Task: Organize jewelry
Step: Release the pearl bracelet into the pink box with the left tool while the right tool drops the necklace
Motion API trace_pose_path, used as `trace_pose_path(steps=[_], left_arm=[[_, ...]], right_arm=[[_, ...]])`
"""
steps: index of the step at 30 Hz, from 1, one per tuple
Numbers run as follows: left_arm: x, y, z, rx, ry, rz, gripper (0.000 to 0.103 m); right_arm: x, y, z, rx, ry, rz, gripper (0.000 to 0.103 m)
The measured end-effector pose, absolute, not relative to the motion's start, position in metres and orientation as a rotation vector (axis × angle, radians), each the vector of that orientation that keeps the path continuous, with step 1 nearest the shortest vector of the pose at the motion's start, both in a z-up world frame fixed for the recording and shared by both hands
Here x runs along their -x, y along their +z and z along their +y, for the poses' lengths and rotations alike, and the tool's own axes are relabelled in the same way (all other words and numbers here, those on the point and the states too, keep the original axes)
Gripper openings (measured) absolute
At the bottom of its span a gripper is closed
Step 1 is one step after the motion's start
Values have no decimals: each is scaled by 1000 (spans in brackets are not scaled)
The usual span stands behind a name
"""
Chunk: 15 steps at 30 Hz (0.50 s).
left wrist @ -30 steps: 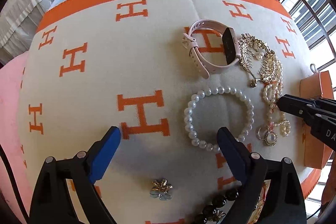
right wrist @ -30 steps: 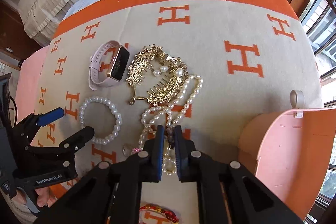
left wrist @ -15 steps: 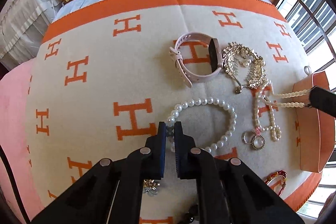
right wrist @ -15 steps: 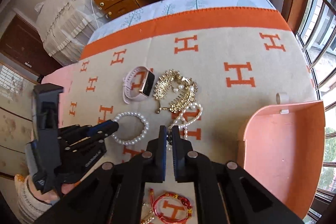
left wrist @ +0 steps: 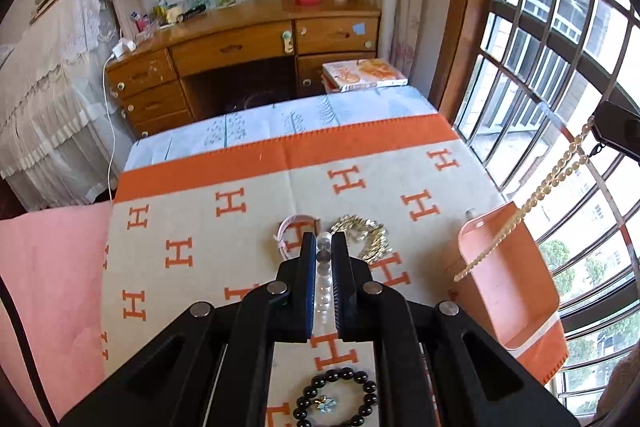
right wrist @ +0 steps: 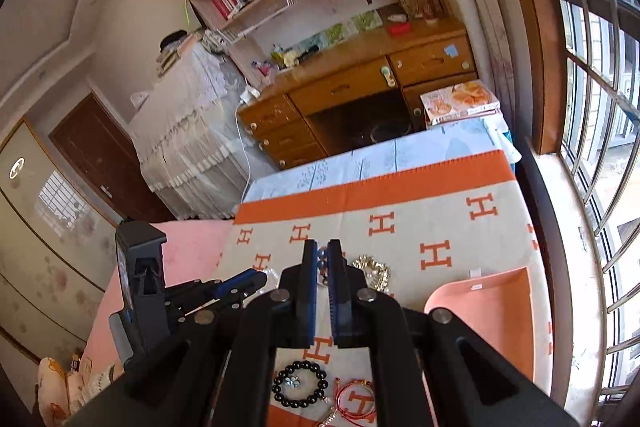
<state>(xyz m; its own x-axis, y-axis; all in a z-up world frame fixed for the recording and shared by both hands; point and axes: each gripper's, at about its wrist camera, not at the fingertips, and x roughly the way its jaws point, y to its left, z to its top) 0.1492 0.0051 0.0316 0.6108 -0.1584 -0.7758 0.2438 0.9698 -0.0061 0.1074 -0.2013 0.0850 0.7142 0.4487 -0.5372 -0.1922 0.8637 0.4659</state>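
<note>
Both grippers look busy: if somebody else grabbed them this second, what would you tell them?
Left gripper: shut on the pearl bracelet, lifted off the blanket.
Right gripper: shut on the pearl necklace, which hangs over the pink box.
Nothing visibly in the box yet.
Left to do: lower both pearl pieces into the box, then collect the watch, gold comb, black bead bracelet and red bracelet on the blanket.
</note>
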Motion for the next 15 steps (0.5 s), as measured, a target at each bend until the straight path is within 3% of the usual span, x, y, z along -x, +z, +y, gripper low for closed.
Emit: trace_pose_path(steps=[7, 15], left_arm=[[-132, 81, -48, -140, -347, 782, 5], [-118, 61, -122, -198, -497, 802, 5]], right_arm=[[-77, 102, -245, -428, 283, 586, 5], [-67, 52, -275, -450, 191, 668, 5]])
